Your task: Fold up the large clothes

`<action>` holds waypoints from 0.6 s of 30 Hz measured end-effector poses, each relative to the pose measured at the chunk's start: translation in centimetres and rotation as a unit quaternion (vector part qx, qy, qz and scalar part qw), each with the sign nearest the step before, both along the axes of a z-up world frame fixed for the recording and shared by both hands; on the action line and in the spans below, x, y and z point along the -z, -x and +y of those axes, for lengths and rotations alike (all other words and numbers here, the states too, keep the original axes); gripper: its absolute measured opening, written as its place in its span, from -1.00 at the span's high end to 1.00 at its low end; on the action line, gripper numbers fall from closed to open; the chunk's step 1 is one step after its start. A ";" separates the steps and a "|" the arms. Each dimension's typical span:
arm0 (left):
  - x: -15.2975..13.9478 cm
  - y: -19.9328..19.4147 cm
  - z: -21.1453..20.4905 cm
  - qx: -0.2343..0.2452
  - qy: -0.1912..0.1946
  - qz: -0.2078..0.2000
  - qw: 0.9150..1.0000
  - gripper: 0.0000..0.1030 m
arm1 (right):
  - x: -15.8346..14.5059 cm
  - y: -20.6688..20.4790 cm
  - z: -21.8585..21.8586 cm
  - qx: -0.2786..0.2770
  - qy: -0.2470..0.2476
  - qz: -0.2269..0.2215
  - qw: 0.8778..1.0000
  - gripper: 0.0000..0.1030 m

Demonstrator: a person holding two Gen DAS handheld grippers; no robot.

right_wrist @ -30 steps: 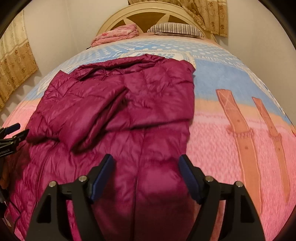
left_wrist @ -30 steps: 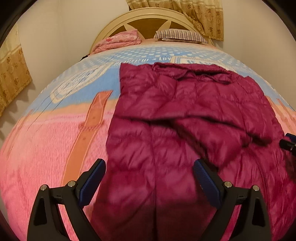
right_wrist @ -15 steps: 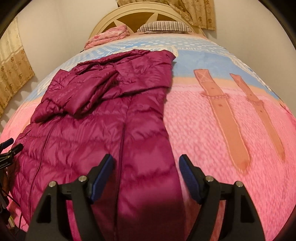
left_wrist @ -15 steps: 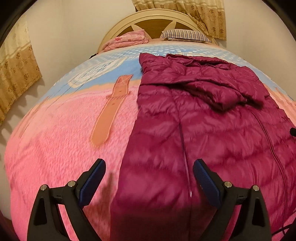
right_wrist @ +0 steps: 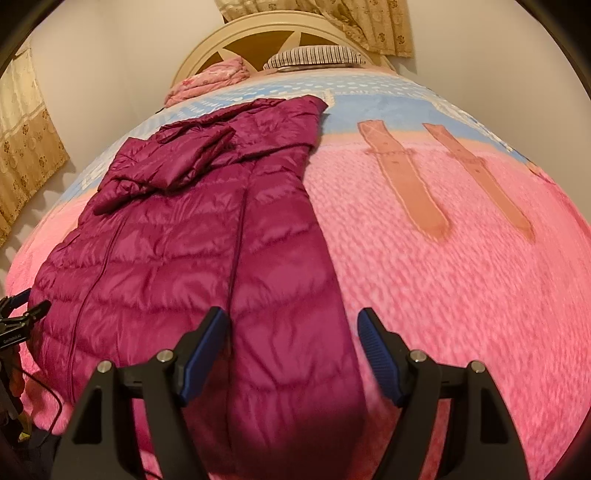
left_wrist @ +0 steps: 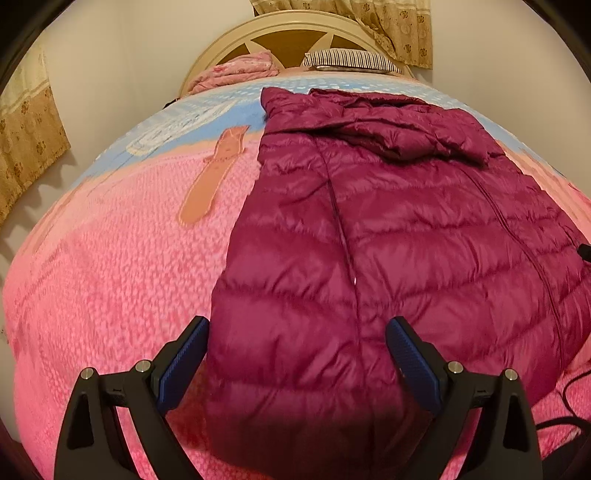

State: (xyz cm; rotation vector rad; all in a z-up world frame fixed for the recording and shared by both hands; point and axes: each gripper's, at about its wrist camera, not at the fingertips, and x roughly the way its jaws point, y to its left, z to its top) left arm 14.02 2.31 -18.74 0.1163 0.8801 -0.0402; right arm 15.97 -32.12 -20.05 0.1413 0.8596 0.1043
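Two tools hang over the foot edge of the bed, each with its fingers spread wide apart and gripping nothing. The left tool point(left_wrist: 295, 354) sits above the left half of the hem of the maroon down coat point(left_wrist: 388, 240), its fingers straddling that lower left corner; the right tool point(right_wrist: 293, 341) does the same at the hem's right corner, with one finger over the coat and the other over the bare pink blanket point(right_wrist: 461, 295). The coat lies flat on the bed, its long axis running straight away from both tools, from the foot edge toward the headboard point(left_wrist: 295, 33). Each tool is nearest its own hem corner, so a fold of hem toward collar would likely start from here, though the puffy, slick fabric may slip. Farther up, the sleeves appear already folded across the chest, beside the orange strap pattern point(right_wrist: 402, 184). Beyond the collar lie a striped pillow point(left_wrist: 351, 59) and a pink bundle point(left_wrist: 236, 72) at the head edge.
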 end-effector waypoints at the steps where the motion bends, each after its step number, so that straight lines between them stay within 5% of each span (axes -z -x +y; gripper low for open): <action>1: 0.1 0.1 0.2 -0.001 0.002 0.002 1.000 -0.87 | 0.1 0.3 -0.1 0.000 0.000 0.000 1.000 -0.49; 7: 0.3 1.4 1.0 -0.006 0.023 0.014 1.000 -0.83 | 0.2 2.3 -0.2 0.003 0.008 -0.005 1.000 -0.49; 16: 0.6 2.3 0.8 0.001 0.062 0.034 0.997 -0.41 | 0.4 3.7 0.3 0.001 0.000 -0.012 1.000 -0.41; 18: 0.6 2.5 0.7 0.008 0.071 0.034 0.997 -0.13 | 0.4 3.9 0.4 0.000 -0.003 -0.012 1.000 -0.34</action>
